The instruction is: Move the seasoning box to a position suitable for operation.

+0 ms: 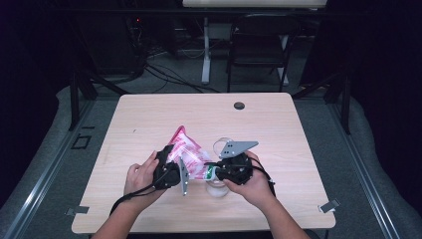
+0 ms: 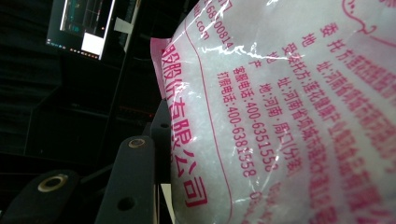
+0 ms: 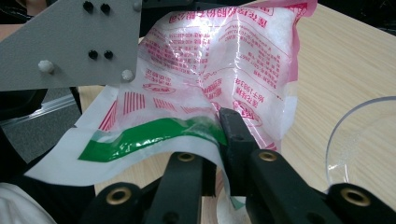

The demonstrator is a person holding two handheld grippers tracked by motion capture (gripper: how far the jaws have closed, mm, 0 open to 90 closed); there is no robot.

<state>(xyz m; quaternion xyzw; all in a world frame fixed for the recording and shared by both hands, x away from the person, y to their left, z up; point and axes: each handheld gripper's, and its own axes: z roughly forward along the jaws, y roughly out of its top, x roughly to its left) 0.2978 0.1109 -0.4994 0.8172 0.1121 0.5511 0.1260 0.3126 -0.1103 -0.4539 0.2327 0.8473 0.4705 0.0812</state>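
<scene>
bag (image 1: pixel 188 155) tilted, top corner away

A clear plastic bag (image 1: pixel 189 155) printed with pink lettering and packed with white granules is held tilted above the wooden surface (image 1: pixel 149 119), its pink-edged top corner pointing up. A green band (image 3: pixel 154 135) crosses its crumpled lower end. Just beside it sits a clear round bowl (image 3: pixel 359 140).

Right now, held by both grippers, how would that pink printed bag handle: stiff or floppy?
Likely floppy: the bag creases and sags where the right gripper pinches its edge. Its glossy film looks slippery. The white granules inside would probably shift when tilted.
</scene>
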